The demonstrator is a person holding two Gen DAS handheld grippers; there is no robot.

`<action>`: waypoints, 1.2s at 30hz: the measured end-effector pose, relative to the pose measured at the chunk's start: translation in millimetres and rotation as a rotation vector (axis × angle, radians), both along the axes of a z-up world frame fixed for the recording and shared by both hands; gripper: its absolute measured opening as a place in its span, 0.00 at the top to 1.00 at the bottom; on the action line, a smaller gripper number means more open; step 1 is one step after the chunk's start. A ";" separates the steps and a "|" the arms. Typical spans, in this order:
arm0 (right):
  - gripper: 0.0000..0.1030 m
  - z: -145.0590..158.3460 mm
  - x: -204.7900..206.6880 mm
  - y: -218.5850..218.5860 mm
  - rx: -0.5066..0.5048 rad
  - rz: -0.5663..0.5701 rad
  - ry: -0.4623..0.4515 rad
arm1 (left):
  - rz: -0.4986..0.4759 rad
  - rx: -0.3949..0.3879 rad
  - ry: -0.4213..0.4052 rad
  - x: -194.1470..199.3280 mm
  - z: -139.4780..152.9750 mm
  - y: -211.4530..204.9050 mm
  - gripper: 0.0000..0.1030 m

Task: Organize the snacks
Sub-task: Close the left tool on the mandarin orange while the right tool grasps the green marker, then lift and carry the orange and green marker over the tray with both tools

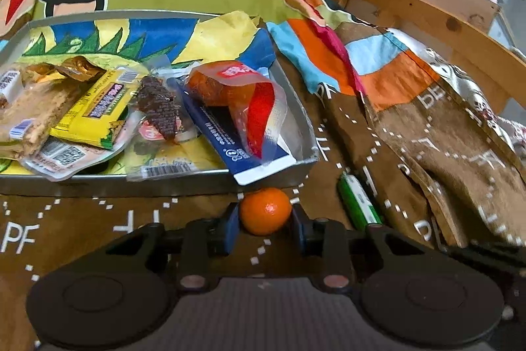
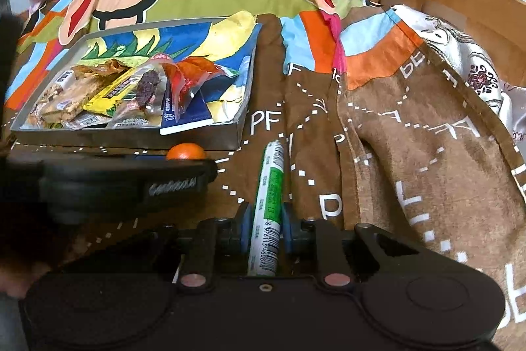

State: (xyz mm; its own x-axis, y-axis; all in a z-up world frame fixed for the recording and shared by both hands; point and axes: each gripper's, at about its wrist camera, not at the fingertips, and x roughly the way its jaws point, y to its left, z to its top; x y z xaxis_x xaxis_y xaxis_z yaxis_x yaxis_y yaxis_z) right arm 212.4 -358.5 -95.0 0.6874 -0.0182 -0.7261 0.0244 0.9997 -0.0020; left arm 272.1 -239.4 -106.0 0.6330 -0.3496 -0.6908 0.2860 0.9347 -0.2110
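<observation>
Snacks filled the tray (image 1: 296,107) on the bed. Left gripper (image 1: 265,219) straddled the tangerine (image 1: 265,211) just before the tray's front wall, jaws released, pads beside the peel; squeeze gently, lift above the rim. Right gripper (image 2: 265,231) flanked the green stick (image 2: 268,203), whether clenched I cannot tell; grip mid-length, keep level.
</observation>
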 end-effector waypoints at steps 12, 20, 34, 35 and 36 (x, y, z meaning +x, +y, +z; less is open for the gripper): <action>0.82 8.8 -13.6 28.3 0.093 0.113 0.030 | 0.092 -0.015 0.023 -41.1 16.8 60.5 0.66; 0.80 3.0 -10.6 45.5 0.066 0.142 0.040 | 0.126 -0.030 0.048 -54.0 5.5 93.7 0.66; 0.82 4.7 -10.0 65.6 0.037 0.194 -0.023 | 0.098 -0.008 0.017 -64.2 6.0 97.1 0.66; 0.82 5.4 -11.5 69.3 0.026 0.202 -0.033 | 0.100 -0.008 0.017 -64.6 6.6 97.8 0.66; 0.82 6.0 -12.7 72.1 0.012 0.212 -0.045 | 0.102 -0.005 0.017 -65.4 7.4 98.7 0.66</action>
